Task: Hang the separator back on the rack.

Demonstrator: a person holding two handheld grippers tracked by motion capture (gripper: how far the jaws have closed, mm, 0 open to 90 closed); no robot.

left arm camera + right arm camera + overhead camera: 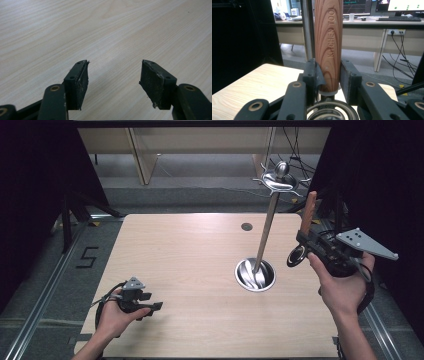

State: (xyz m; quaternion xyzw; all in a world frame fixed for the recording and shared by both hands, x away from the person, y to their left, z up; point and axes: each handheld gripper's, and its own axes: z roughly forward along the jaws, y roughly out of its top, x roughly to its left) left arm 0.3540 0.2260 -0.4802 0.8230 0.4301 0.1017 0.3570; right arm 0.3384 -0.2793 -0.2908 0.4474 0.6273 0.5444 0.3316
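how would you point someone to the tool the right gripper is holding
Start at the wooden table and go to its right edge, where the right gripper is raised. Clamped upright there is a wooden-handled utensil, its grain reddish and "KITCHEN TOOL" engraved along it, unlike the nearby all-metal stand.

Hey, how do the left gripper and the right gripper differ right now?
The left gripper is open with nothing between its jaws; the right gripper is shut on a wooden-handled kitchen tool. In the high view, the left gripper sits low over the table near the front left corner, while the right gripper is held up at the right edge, near the metal stand. Both are black, hand-held two-jaw grippers.
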